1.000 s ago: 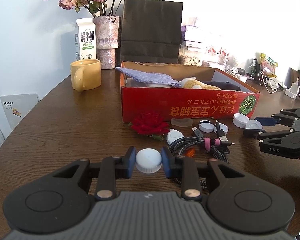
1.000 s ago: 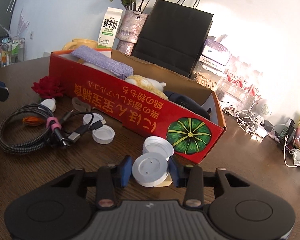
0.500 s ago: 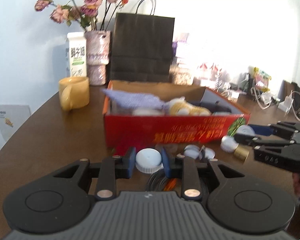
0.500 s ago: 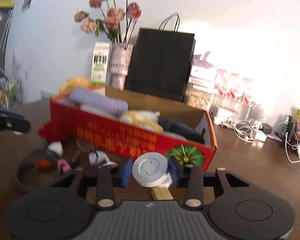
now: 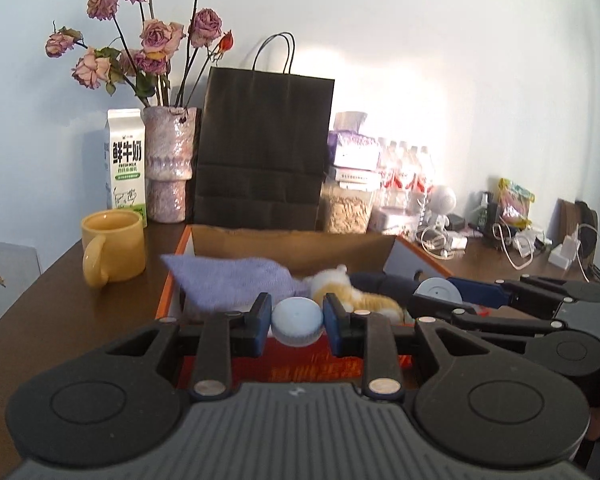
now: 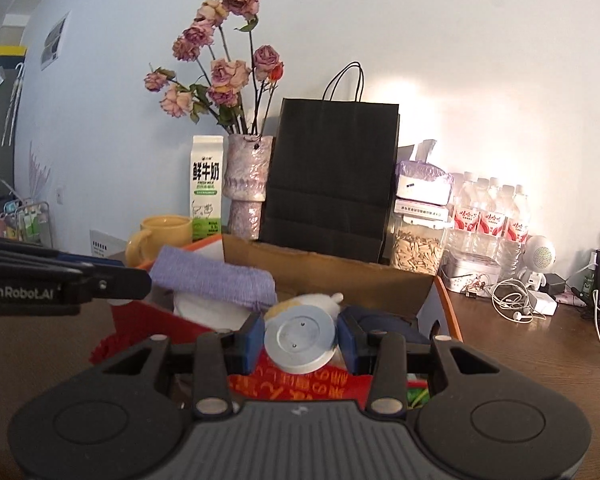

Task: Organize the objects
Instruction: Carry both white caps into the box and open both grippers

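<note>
- The milk carton (image 6: 206, 188) reads "鲜牛奶" with "FRESH MILK" beneath.
- The left tongs (image 6: 66, 280) read "GenRobot.AI" on the side.
- The red box (image 6: 300, 384) bears orange characters, unreadable here.

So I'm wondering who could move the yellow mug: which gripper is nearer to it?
Left. The left gripper sits nearer the box end beside the yellow mug; the right gripper is farther along the box, away from it.

plush toy (image 5: 354, 294): blurred | red box (image 6: 300, 380) front: mostly hidden behind claws
</note>
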Demonstrator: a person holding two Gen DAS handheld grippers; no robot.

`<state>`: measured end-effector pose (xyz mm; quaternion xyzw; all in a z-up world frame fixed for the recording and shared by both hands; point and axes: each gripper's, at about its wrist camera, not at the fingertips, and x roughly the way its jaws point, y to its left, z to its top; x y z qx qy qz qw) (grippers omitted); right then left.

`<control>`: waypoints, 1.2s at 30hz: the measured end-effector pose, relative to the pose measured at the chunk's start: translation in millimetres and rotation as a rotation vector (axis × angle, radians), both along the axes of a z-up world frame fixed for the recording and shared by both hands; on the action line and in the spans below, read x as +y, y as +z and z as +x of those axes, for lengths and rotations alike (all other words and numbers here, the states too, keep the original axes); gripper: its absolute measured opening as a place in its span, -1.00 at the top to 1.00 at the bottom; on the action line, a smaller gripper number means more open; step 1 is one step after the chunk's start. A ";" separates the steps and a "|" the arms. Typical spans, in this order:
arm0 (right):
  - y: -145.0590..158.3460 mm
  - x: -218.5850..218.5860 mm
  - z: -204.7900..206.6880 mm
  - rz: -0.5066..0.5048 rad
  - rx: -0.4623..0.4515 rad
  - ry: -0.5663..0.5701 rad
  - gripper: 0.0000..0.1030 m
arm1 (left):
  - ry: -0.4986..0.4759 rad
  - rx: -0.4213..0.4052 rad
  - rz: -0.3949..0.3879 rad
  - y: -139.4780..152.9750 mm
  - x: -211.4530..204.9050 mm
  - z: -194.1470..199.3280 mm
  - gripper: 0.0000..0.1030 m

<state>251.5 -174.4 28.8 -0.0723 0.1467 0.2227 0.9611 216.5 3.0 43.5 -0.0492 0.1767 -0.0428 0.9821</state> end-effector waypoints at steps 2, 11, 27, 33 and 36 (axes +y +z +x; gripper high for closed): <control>4.7 2.7 8.5 0.009 -0.006 -0.006 0.25 | 0.006 -0.014 -0.009 4.3 0.0 8.9 0.44; 14.8 14.7 50.2 0.044 -0.002 -0.033 0.25 | 0.026 -0.036 -0.030 12.3 -1.0 55.3 0.44; -8.4 17.2 100.5 0.068 0.085 -0.051 0.25 | 0.082 0.008 -0.038 -10.1 6.0 106.6 0.44; -10.7 16.4 98.2 0.061 0.088 -0.055 0.25 | 0.085 0.002 -0.036 -10.6 5.2 104.6 0.44; -12.6 14.0 98.6 0.068 0.093 -0.062 0.22 | 0.097 -0.015 -0.048 -9.2 7.9 101.2 0.41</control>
